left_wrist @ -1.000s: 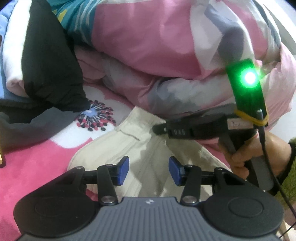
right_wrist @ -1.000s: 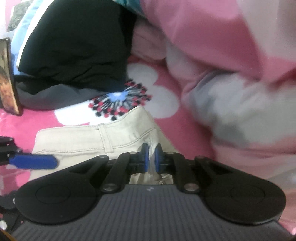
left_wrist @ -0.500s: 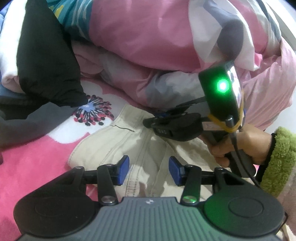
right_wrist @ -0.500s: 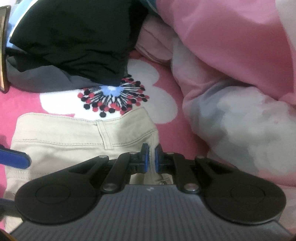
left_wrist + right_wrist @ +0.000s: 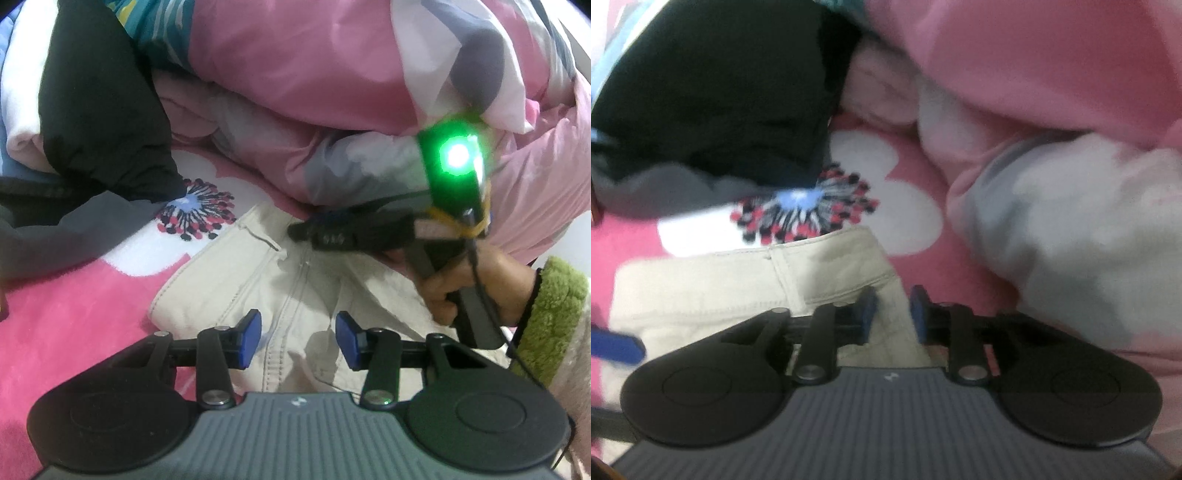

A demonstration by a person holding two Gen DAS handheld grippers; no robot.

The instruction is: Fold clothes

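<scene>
Releasing the Trousers on the Bed

Right claw (image 5: pixel 892 314): jaws are opening, blue pads apart, with a ridge of the cream trousers (image 5: pixel 738 284) rising between them but not pressed. Left claw (image 5: pixel 299 341): jaws stand apart above the trouser fabric, nothing gripped (its pads are clear of the cloth). The trousers lie spread on the pink flowered bed sheet (image 5: pixel 74 314), waistband toward the quilt. A hand (image 5: pixel 476 284) in a green fleece cuff (image 5: pixel 554 314) holds the right claw's handle, where a green lamp (image 5: pixel 458 155) glows. A pink quilt (image 5: pixel 295 66) is heaped behind; black clothing (image 5: pixel 99 110) lies far left.
</scene>
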